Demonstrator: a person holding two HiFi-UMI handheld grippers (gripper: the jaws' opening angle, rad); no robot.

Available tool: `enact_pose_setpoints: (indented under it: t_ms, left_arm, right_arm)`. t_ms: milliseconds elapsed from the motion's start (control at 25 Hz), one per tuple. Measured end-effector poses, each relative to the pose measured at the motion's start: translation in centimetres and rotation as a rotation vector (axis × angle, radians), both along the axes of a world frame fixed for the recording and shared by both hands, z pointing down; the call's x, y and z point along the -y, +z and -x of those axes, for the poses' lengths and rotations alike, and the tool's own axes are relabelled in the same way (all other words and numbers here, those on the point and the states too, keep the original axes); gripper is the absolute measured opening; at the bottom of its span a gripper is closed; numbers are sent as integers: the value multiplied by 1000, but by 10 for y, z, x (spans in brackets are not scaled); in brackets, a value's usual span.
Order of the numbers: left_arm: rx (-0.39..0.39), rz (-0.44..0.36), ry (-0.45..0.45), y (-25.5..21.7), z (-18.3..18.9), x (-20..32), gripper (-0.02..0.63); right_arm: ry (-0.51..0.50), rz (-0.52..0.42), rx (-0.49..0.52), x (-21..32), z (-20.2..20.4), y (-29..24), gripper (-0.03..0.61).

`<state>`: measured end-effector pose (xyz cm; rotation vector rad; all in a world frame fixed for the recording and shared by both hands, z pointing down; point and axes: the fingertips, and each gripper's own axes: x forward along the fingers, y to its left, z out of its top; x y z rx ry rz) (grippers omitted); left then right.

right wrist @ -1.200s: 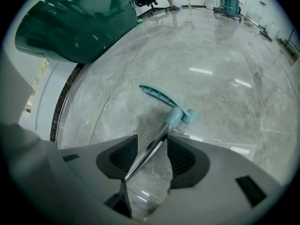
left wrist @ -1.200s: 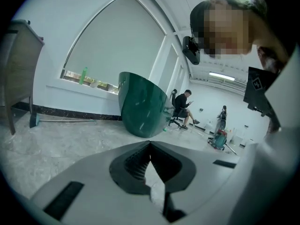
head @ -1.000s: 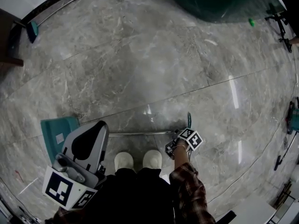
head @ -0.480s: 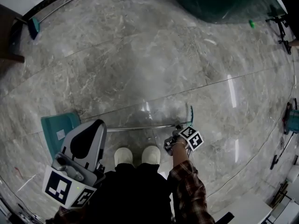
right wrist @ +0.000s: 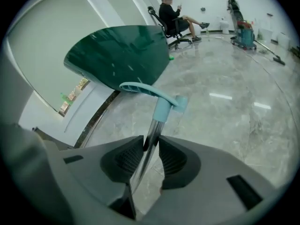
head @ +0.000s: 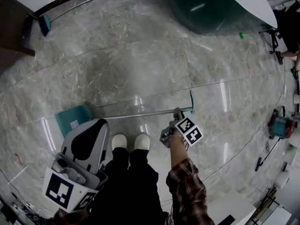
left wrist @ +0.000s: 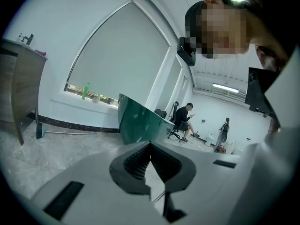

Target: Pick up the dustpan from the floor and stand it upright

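Observation:
The teal dustpan [head: 72, 121] lies on the marble floor at my left, partly hidden behind my left gripper [head: 104, 124]. Its long metal pole [head: 136, 114] runs right to a teal grip [head: 191, 102]. My right gripper [head: 177, 114] is on the pole just short of that grip. In the right gripper view its jaws are closing, with the pole [right wrist: 152, 135] pinched between the pads below the teal grip [right wrist: 161, 100]. The left gripper [left wrist: 150, 144] has its jaw tips together and nothing between them.
My shoes [head: 129, 142] stand just behind the pole. A dark green rounded table [head: 211, 8] fills the far side. A broom [head: 44, 25] leans by the wall beside a brown cabinet [head: 11, 32]. A cleaning machine [head: 280, 125] stands at right. A person sits on a chair [right wrist: 176, 15].
The right gripper has closed on the pole and risen with it, lifting the grip end off the floor. The floor now looks farther away.

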<state>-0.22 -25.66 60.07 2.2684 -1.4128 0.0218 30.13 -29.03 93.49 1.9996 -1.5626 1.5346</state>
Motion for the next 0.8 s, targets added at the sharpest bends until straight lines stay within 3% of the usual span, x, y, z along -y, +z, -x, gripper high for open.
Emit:
enact_pose_setpoints:
  t_ms: [280, 600, 800]
  left_arm:
    - [0, -20, -82, -80, 38, -16, 11]
    - [-14, -16, -221, -125, 111, -49, 11]
    - [-20, -3, -293, -152, 143, -80, 11]
  right_arm:
    - [-209, -92, -49, 32, 73, -101, 107]
    - [-435, -231, -104, 42, 184, -184, 103]
    - [-552, -264, -142, 26, 240, -223, 101]
